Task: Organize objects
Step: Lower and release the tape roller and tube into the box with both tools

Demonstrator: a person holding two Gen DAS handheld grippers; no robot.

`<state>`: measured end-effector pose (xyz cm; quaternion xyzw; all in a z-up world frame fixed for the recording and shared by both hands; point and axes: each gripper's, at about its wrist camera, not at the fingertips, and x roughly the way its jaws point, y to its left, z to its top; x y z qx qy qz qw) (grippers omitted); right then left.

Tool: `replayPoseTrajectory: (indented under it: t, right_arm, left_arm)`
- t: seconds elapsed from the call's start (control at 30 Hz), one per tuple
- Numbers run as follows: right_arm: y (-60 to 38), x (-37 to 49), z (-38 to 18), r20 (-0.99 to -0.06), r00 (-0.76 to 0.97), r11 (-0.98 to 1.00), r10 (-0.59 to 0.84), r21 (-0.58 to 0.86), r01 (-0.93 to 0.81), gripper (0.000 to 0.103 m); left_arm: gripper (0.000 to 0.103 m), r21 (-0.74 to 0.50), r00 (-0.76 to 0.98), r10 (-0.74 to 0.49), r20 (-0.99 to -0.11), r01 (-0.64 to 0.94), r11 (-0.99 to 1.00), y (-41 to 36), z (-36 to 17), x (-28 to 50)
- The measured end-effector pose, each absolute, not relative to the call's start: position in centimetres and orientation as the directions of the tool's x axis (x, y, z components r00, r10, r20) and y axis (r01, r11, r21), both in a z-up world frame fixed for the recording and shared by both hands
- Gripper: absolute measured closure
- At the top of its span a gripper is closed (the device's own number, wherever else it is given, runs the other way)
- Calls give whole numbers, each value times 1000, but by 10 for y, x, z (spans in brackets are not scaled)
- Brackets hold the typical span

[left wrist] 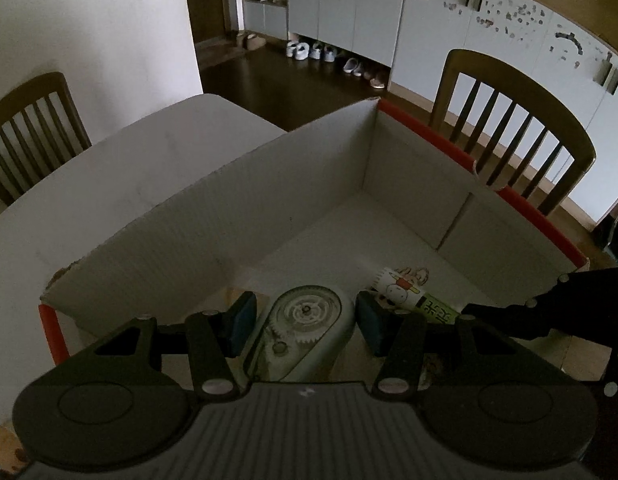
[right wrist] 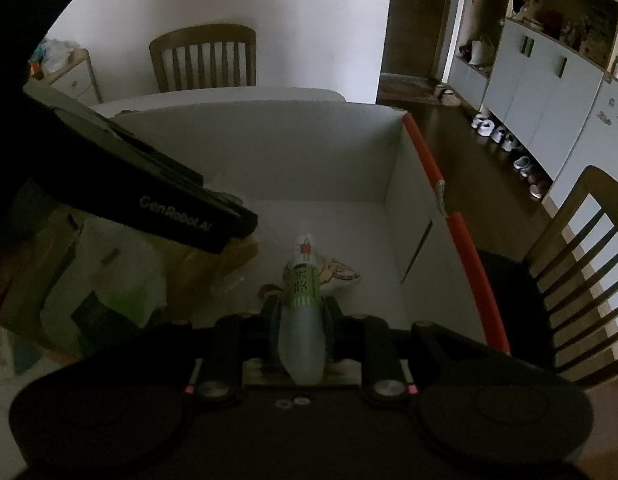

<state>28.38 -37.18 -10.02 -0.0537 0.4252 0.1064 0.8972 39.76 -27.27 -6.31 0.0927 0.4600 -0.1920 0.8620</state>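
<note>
The left gripper clamps a correction tape dispenser (clear casing, gears visible) inside the white cardboard box. The right gripper grips a tube low in that box on the table.

2 wooden chairs stand by the white table; shoes line the floor under grey cabinets.

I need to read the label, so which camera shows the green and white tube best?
The right wrist view: the tube runs centrally between the right gripper fingers. The left wrist view shows only its far end, partly hidden behind a finger.
</note>
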Motion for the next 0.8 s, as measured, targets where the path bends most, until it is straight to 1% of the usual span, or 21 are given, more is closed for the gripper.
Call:
replayPoseTrajectory:
  t: [0.1,0.13,0.2,0.23,0.27,0.4,0.43,0.47,0.53,0.57,0.8]
  right_arm:
    - [-373,283,-100,-775,613,971,151,-1,-241,81]
    - [-374,283,-100,-775,613,971,152,1,-241,79]
    - [-376,282,-99,-774,614,970,156,4,-242,76]
    - [-377,282,-98,-773,614,970,159,7,-243,74]
    - [-378,282,-97,-773,613,970,163,12,-244,71]
    - [-383,279,-94,-767,616,969,180,29,-247,66]
    - [-383,278,-93,-766,616,968,185,34,-248,63]
    - [-384,277,-92,-764,616,967,190,39,-251,58]
    - [-385,276,-89,-758,622,967,198,47,-251,52]
    - [-386,274,-87,-756,623,967,202,52,-250,52]
    - [-395,268,-77,-745,630,967,219,77,-245,51]
  left_arm:
    - [48,-16,499,-244,-831,418,908,-273,-65,397]
    - [47,-14,499,-241,-833,416,909,-272,-66,396]
    - [39,-12,498,-237,-834,413,911,-272,-67,396]
    - [38,-16,499,-240,-833,411,911,-272,-67,395]
    - [37,-23,499,-244,-832,407,913,-270,-67,394]
    - [37,-33,504,-242,-829,389,921,-264,-66,391]
    - [37,-34,507,-242,-827,386,922,-263,-65,389]
    - [37,-36,509,-243,-826,382,923,-262,-64,388]
    - [32,-40,514,-243,-823,374,927,-259,-62,385]
    - [29,-40,518,-242,-820,370,928,-258,-60,383]
    - [29,-55,556,-253,-792,348,936,-250,-45,371]
